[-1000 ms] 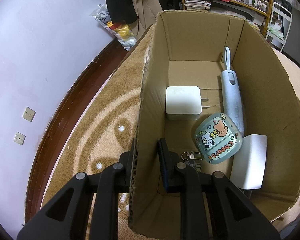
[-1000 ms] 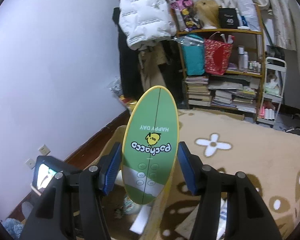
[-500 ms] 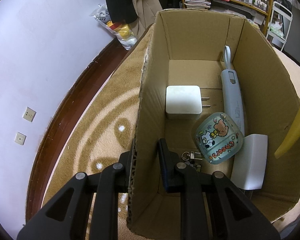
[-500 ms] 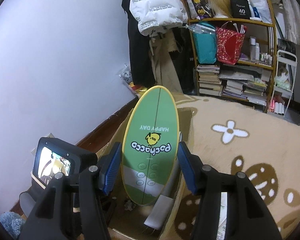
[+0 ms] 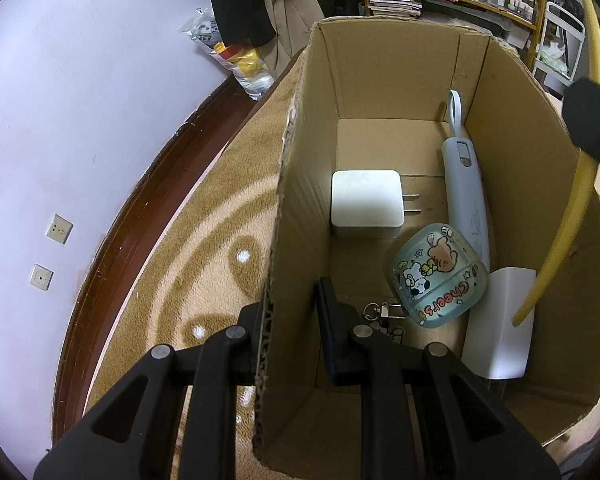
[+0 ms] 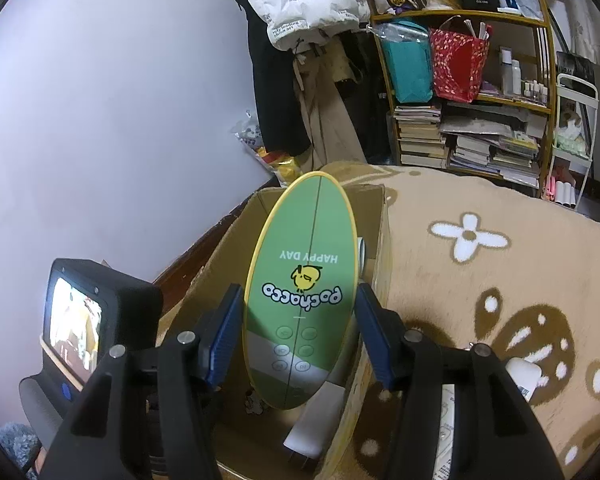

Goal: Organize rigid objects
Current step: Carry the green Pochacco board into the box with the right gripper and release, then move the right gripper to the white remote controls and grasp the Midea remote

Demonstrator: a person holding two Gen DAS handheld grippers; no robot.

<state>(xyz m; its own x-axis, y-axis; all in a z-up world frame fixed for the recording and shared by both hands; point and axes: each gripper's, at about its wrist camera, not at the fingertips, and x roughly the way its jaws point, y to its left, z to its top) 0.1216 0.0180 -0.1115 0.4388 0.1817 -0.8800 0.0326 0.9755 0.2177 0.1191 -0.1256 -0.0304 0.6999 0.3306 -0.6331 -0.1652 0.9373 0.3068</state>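
Tan patterned carpet (image 5: 204,248), lilac wall (image 5: 80,100), left fingers (image 5: 256,332) clamping box wall (image 5: 276,280), right fingers (image 6: 228,328) gripping green board (image 6: 304,292).

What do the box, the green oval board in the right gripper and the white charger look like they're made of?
Cardboard box: corrugated cardboard, matte brown; the fluting shows along its cut edge. Green oval board: probably rigid plastic or coated board, smooth with printed graphics and a yellow rim; the look leaves it open. White charger: likely hard plastic, smooth with a soft sheen, with two metal prongs.
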